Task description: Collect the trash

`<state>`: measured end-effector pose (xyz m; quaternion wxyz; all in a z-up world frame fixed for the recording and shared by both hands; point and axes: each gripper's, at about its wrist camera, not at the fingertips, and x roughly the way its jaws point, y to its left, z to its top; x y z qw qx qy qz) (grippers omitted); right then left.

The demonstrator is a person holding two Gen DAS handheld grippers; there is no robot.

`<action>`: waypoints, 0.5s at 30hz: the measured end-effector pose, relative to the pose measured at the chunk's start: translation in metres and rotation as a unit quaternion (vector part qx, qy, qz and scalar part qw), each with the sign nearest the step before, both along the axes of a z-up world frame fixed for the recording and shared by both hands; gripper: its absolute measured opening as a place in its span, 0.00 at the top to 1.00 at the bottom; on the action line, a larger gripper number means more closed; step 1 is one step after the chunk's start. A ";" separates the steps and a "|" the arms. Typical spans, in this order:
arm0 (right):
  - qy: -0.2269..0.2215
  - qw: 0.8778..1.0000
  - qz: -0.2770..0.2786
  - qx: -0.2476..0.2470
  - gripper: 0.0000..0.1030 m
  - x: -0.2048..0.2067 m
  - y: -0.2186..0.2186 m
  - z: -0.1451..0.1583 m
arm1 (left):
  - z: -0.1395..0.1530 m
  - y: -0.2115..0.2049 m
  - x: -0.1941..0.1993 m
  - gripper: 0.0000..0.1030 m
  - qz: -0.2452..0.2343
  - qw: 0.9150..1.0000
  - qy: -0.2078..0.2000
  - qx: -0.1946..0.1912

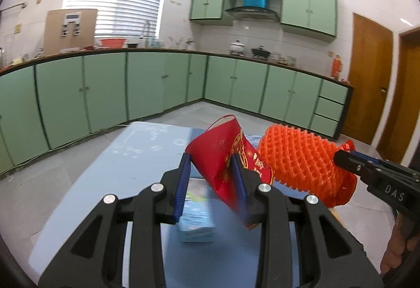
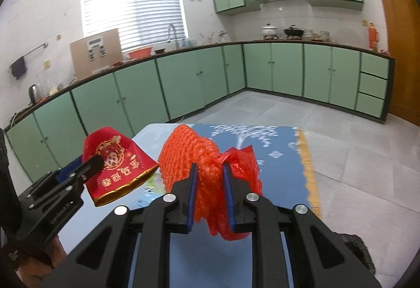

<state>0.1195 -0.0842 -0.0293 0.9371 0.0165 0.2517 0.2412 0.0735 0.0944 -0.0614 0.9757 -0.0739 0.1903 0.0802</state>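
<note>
My left gripper (image 1: 211,159) is shut on a red paper cup (image 1: 220,159) with gold print, held tilted above the blue table (image 1: 126,156). The cup also shows in the right wrist view (image 2: 118,164), held by the left gripper (image 2: 95,160). My right gripper (image 2: 210,169) is shut on an orange foam net with a red plastic bag (image 2: 210,164), lifted above the table. In the left wrist view the orange net (image 1: 299,159) hangs beside the cup, held by the right gripper (image 1: 341,156).
A light blue tissue pack (image 1: 195,211) lies on the table under the left gripper. The table cloth (image 2: 265,138) has a white tree print and a yellow edge. Green kitchen cabinets (image 1: 147,83) and grey tiled floor (image 2: 354,151) lie beyond.
</note>
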 end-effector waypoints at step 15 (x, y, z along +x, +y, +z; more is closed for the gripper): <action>0.008 0.988 -0.154 -0.004 0.82 -0.027 -0.146 -0.007 | -0.013 -0.134 0.036 0.71 -0.163 0.986 0.021 -0.006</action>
